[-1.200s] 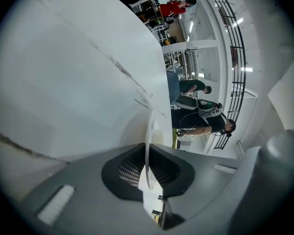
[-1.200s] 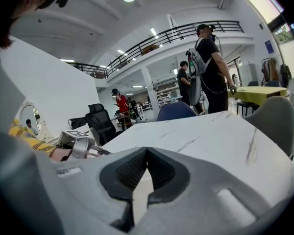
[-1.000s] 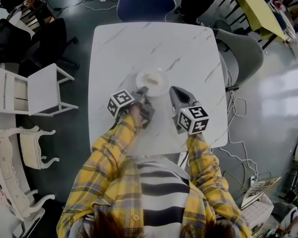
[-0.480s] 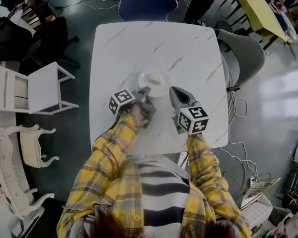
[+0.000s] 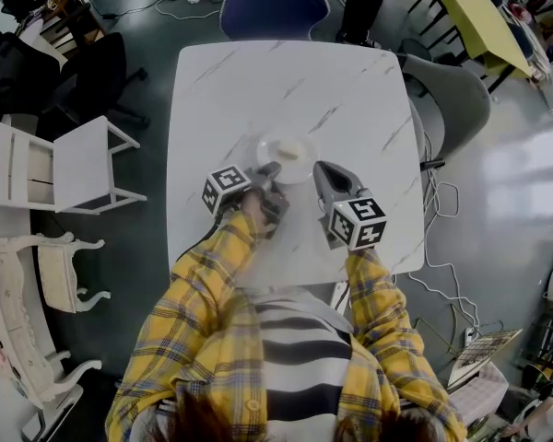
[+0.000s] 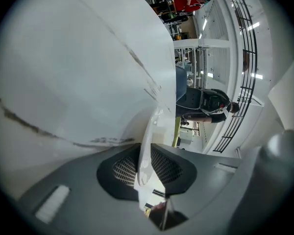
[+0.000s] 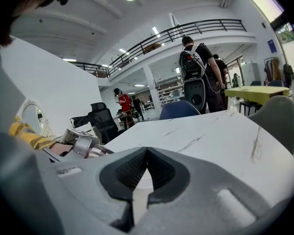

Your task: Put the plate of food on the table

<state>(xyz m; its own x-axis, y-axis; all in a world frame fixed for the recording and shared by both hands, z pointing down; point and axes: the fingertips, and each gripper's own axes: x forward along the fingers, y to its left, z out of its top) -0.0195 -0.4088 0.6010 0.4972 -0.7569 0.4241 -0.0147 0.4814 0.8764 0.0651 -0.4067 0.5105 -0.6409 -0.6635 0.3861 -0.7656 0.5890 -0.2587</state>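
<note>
A small white plate (image 5: 304, 169) carrying pale food (image 5: 293, 148) sits on the white marble table (image 5: 286, 81), near its middle. My left gripper (image 5: 268, 169) is at the plate's near-left edge. In the left gripper view the plate's thin rim (image 6: 148, 141) stands between the pads of the left gripper (image 6: 145, 168). The jaws are opening, and the pads still look against the rim. My right gripper (image 5: 321, 167) lies just right of the plate, apart from it. In its own view the right gripper (image 7: 147, 153) has its tips together with nothing in them.
A blue chair (image 5: 272, 3) stands at the table's far side and a grey chair (image 5: 456, 99) at its right. A white chair (image 5: 69, 164) is on the left. A person with a backpack (image 7: 198, 77) stands beyond the table, by a yellow-green table (image 5: 479, 12).
The plate and my left gripper have edged slightly to the right. The right gripper has stayed where it was. The person beyond the table has moved.
</note>
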